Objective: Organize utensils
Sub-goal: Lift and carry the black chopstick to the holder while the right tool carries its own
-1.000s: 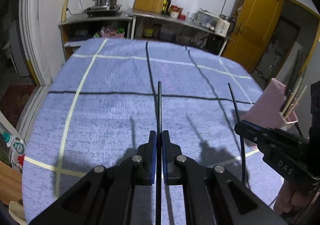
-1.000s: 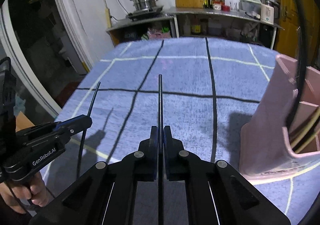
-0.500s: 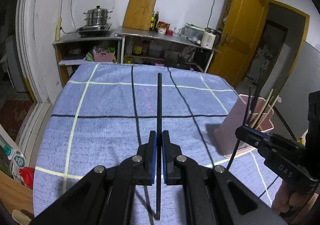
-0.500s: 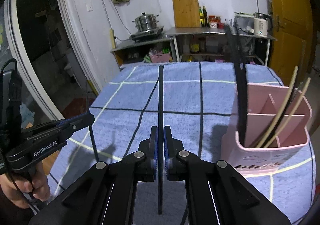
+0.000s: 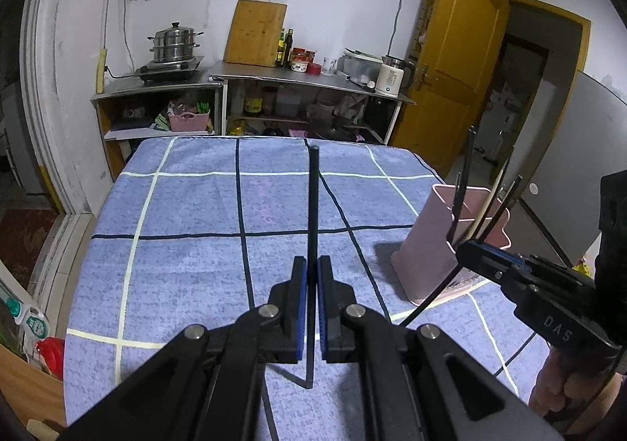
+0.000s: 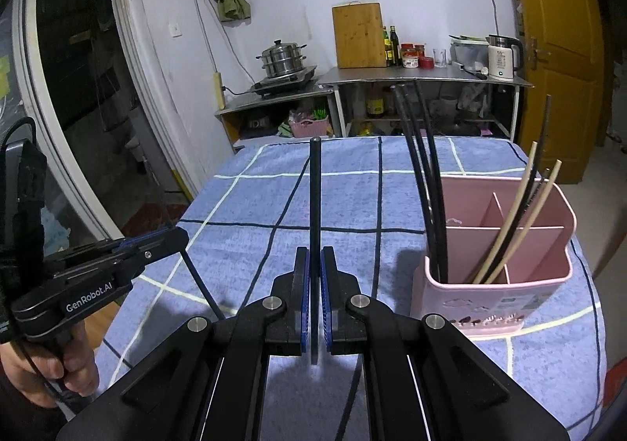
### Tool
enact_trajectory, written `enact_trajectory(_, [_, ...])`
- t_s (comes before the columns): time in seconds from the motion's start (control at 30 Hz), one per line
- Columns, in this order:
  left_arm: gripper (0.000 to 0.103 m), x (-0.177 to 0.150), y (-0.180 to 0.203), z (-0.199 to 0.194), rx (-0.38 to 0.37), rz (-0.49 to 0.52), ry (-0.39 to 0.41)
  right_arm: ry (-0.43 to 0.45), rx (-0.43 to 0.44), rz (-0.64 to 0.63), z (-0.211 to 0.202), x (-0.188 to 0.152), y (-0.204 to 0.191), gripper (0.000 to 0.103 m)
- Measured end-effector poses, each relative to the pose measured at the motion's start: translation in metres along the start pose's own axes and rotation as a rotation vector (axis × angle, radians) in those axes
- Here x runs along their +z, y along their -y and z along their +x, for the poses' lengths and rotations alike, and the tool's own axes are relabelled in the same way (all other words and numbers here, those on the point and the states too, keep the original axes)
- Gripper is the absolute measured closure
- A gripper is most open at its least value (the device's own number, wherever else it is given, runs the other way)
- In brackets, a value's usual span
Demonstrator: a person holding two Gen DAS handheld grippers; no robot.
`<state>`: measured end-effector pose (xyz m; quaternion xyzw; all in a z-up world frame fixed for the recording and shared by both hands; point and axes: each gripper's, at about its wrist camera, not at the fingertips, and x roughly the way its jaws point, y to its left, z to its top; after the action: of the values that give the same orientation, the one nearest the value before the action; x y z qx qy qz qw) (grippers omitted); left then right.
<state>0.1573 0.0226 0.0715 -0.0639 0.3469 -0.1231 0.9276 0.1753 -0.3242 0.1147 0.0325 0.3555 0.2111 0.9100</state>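
1. Pinching a thin, round black chopstick (image 5: 312, 205), the left gripper (image 5: 308, 276) has its blue-padded fingers nearly closed at the centre of the left view.
2. The right gripper (image 6: 314, 268) clamps a second black chopstick (image 6: 314, 205) the same way, jaws all but together.
3. A pink plastic holder (image 6: 493, 300) with inner dividers stands at the right of the right view, on a blue terry cloth (image 6: 254, 229) lined in black and cream.
4. Inside it lean about three black sticks (image 6: 431, 182) in the left compartment and two cream ones (image 6: 521, 221), plus one dark stick, farther right.
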Motion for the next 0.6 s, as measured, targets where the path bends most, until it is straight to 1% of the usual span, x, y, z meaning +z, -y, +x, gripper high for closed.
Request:
enact_trajectory(0.33, [0.097, -0.001, 0.017, -0.011, -0.029, 0.02, -0.002, 0.024, -0.007, -0.002, -0.022, -0.002, 0.007, 0.098])
enact_trajectory(0.6, [0.097, -0.007, 0.049, -0.011, -0.1, 0.063, -0.019, 0.054, -0.038, 0.027, -0.051, -0.011, 0.03, 0.098])
